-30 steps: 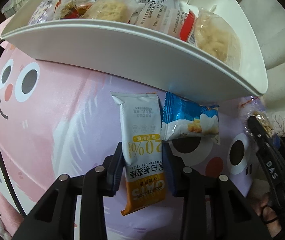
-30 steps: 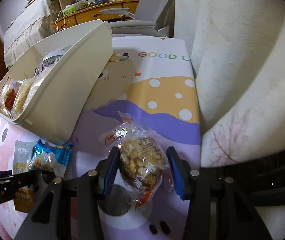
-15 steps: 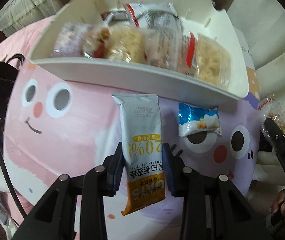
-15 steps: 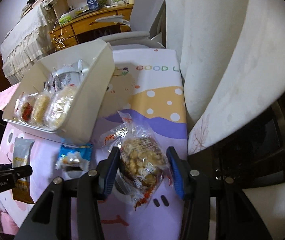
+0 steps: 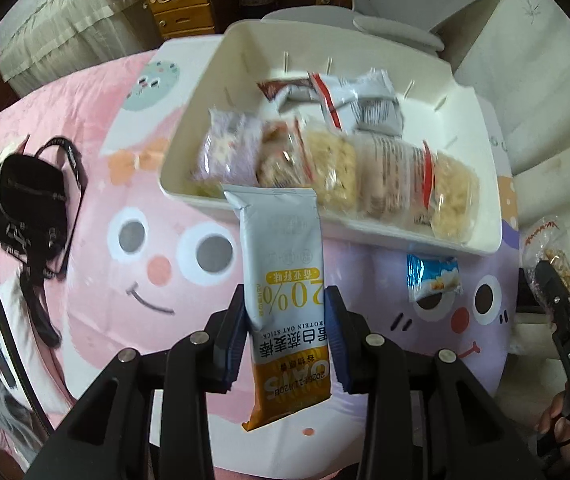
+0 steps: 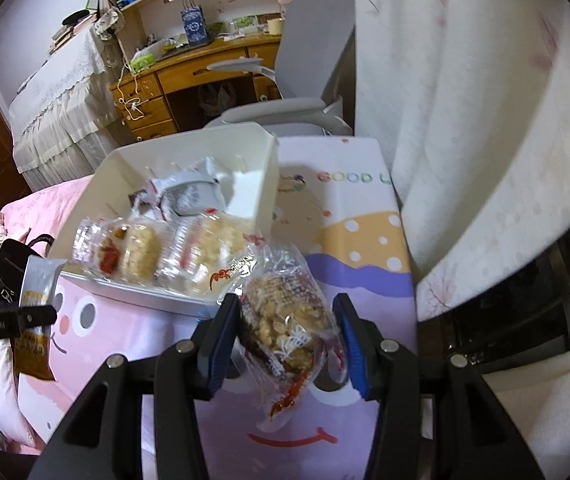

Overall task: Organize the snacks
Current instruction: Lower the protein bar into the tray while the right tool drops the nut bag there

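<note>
Left gripper (image 5: 287, 330) clamped oat bar (image 5: 285, 276); right gripper (image 6: 287, 336) clamped nut snack (image 6: 285, 320); bin (image 5: 481, 184) stocked; blue packet (image 5: 433, 278) on mat.

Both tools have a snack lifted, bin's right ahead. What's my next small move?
Probably carry the left tool forward over the white bin before releasing: its oat bar only overlaps the near rim, and the open space lies beyond the packed front row.

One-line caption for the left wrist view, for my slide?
Left gripper holds an oat stick packet above the cartoon-print cloth, in front of the white snack bin.
</note>
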Available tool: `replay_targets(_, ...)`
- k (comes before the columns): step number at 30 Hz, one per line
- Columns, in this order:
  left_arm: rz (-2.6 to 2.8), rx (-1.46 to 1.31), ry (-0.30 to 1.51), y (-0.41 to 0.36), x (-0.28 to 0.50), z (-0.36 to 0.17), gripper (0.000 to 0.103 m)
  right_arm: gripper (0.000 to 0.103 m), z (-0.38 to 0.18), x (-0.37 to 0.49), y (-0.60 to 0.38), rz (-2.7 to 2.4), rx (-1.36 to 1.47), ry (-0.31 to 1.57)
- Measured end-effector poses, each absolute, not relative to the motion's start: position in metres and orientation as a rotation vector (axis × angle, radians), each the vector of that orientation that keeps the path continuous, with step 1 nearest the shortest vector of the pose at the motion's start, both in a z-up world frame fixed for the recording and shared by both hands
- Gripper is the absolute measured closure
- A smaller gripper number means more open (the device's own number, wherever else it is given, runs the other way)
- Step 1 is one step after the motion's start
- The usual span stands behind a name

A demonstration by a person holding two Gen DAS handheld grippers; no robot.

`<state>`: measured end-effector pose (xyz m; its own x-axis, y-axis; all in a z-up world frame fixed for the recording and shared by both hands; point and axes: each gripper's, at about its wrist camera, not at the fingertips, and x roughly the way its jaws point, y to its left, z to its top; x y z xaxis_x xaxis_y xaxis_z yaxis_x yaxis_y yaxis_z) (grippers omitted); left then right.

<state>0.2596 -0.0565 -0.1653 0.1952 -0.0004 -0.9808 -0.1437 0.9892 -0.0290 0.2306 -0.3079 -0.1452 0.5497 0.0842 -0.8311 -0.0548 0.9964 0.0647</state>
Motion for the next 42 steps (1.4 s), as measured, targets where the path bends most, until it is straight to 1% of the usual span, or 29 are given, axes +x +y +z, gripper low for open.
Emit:
replay_targets(6, 0.036, -0.076, 1.357, -0.027, 0.287, -0.149, 0.068, 0.054, -0.132, 0.236, -0.272, 0.085, 0.02, 0.957)
replay_targets(14, -0.028, -0.022, 1.276, 0.005, 0.337, -0.131, 0.068, 0.054, -0.12, 0.254, -0.222, 0.094, 0.032, 0.909)
replay_targets(21, -0.126, 0.033, 1.255, 0.009, 0.374, -0.128, 0.067, 0.054, -0.113, 0.273, -0.187, 0.104, 0.028, 0.871)
replay_targets(28, -0.222, 0.015, 1.253, 0.004, 0.394, -0.129, 0.065, 0.054, -0.111, 0.282, -0.168, 0.111, 0.018, 0.845)
replay_targets(29, -0.229, 0.023, 1.255, 0.003, 0.395, -0.129, 0.063, 0.051, -0.112, 0.283, -0.167, 0.105, 0.013, 0.853)
replay_targets(31, -0.219, 0.031, 1.254, 0.002, 0.394, -0.13, 0.032, 0.045, -0.116, 0.286, -0.164, 0.078, 0.004, 0.886)
replay_targets(32, -0.215, 0.032, 1.252, 0.002, 0.393, -0.13, 0.03, 0.045, -0.117, 0.287, -0.164, 0.077, 0.01, 0.894)
replay_targets(42, -0.262, 0.035, 1.281, 0.01, 0.368, -0.13, 0.028, 0.044, -0.123, 0.261, -0.168, -0.011, 0.047, 0.93)
